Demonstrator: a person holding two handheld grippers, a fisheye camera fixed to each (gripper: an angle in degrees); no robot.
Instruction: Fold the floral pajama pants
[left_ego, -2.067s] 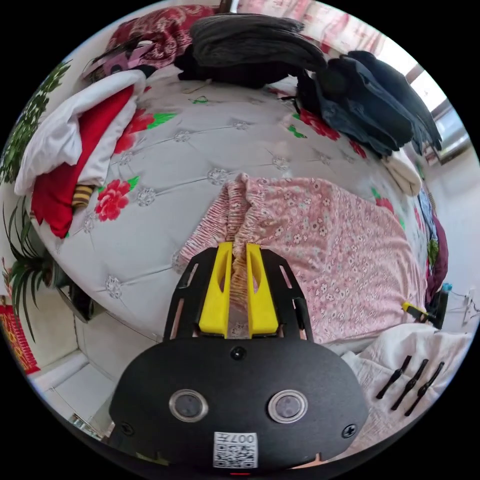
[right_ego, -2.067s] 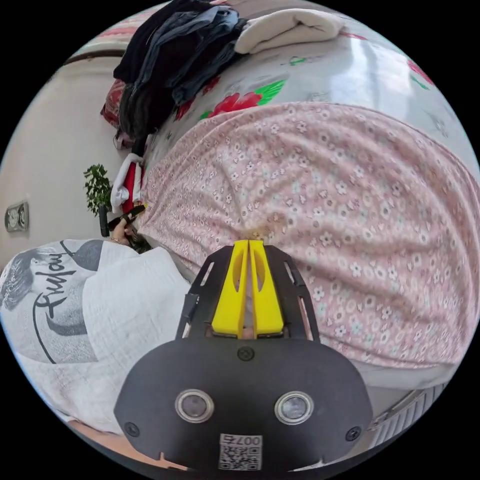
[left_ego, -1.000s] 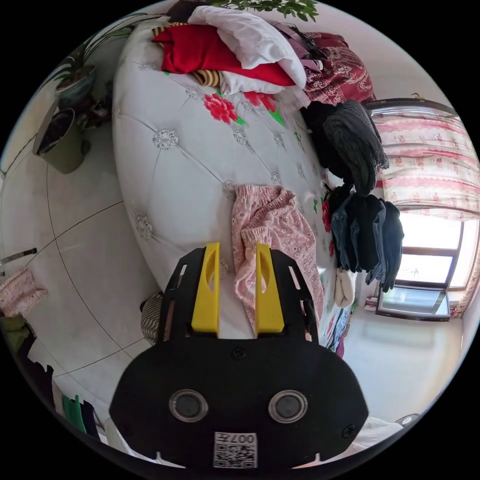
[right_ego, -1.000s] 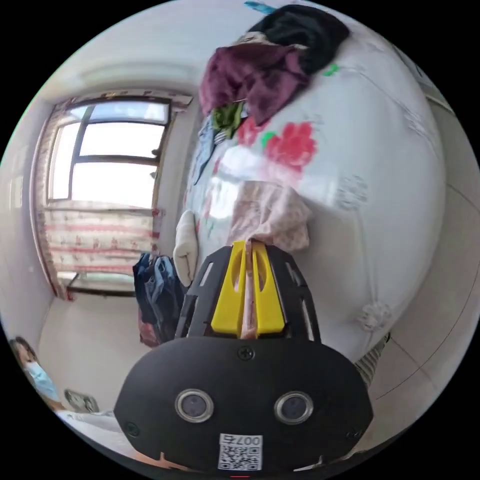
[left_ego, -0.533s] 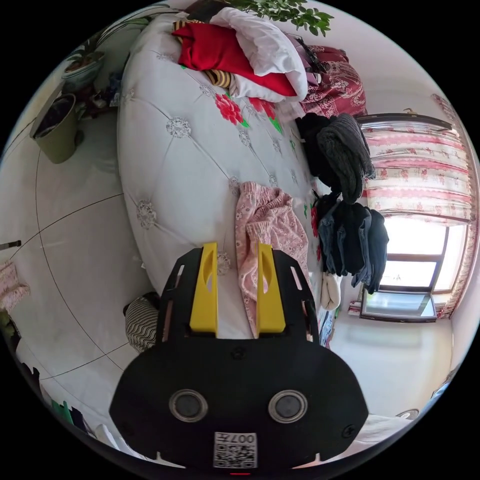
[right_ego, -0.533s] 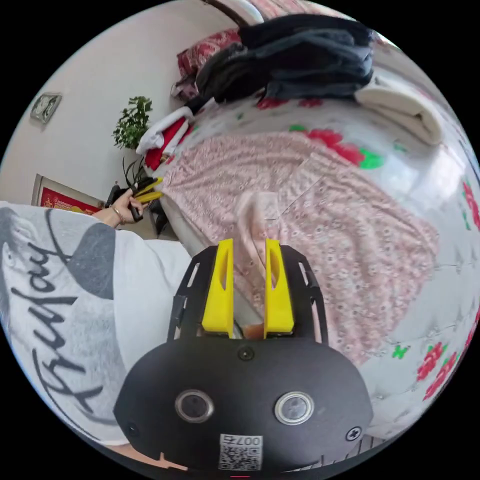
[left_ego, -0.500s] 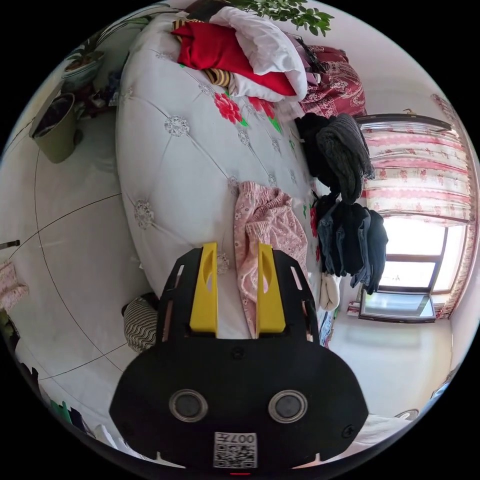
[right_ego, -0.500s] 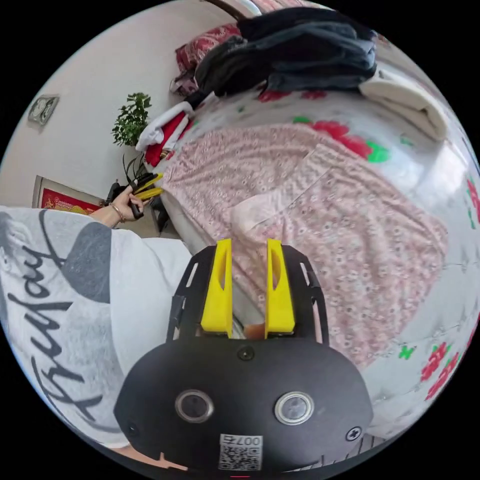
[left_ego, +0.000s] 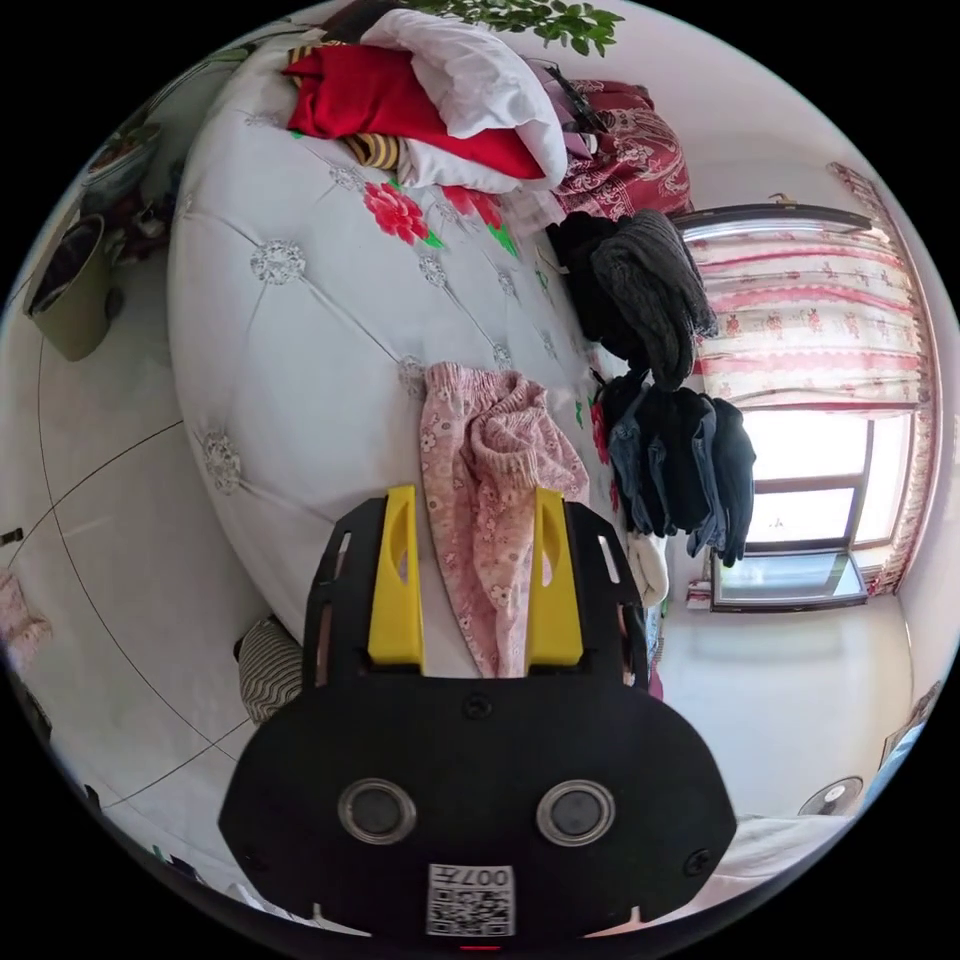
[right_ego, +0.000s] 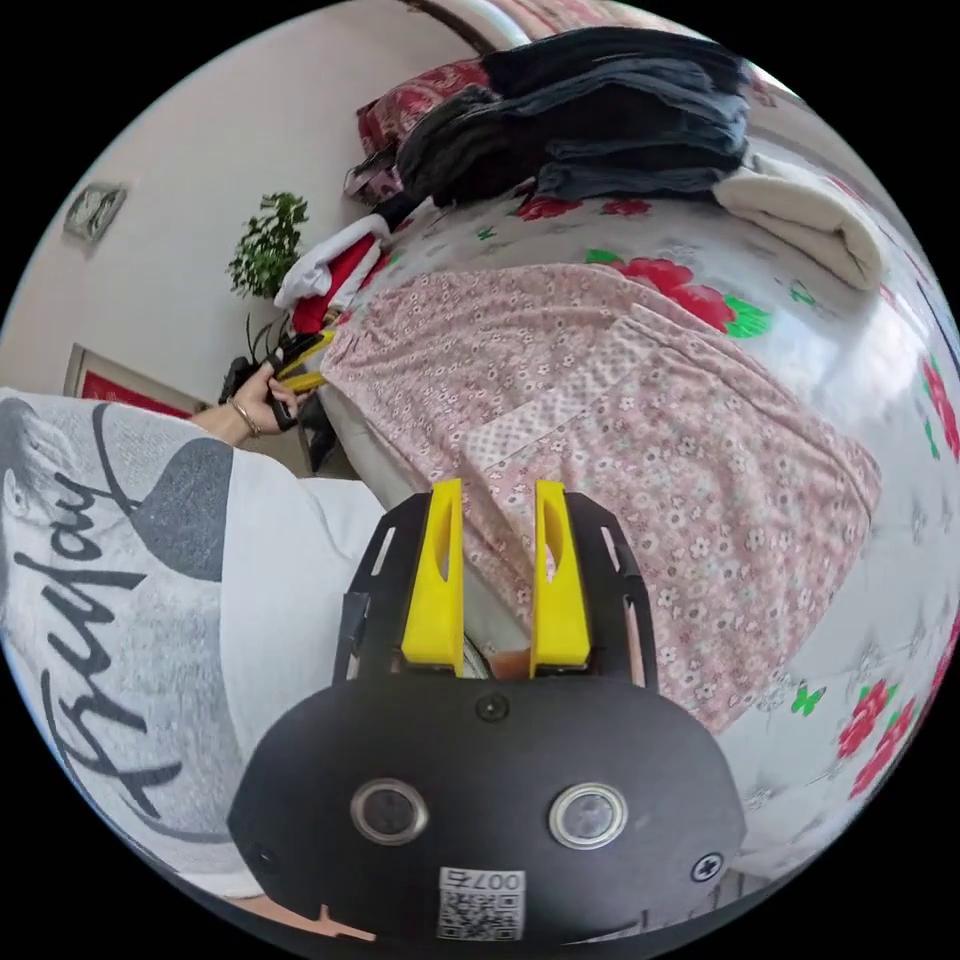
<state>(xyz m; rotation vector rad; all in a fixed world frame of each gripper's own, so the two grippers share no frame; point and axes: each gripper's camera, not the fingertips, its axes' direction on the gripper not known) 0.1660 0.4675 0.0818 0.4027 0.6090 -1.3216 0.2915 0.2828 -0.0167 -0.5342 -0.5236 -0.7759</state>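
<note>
Lying along the near edge of the bed (right_ego: 880, 560), the pants (right_ego: 600, 400) stretched flat across the quilted white cover, one long side running close to the drop toward the floor (left_ego: 110, 560); beyond their far side a strip of bare cover separated them from the dark clothes (right_ego: 600, 110) and a cream towel (right_ego: 810, 220); past the waistband, toward the red and white pile (left_ego: 420, 110), the cover lay open; the pants were pale pink with small white flowers, with a lighter dotted panel showing near the middle in the right gripper view; in the left gripper view the gathered elastic waistband sat bunched and rumpled, the cloth trailing from it toward the camera; the left gripper (left_ego: 469, 580) had its jaws spread wide, one on either side of the cloth and gripping nothing; in the right gripper view it appeared held in a hand (right_ego: 255, 395) off the waist end of the pants; the right gripper (right_ego: 497, 570) hovered at the bed's edge over the pants with its jaws parted, nothing pinched between them; a person's white printed shirt (right_ego: 130, 600) stood beside it.
</note>
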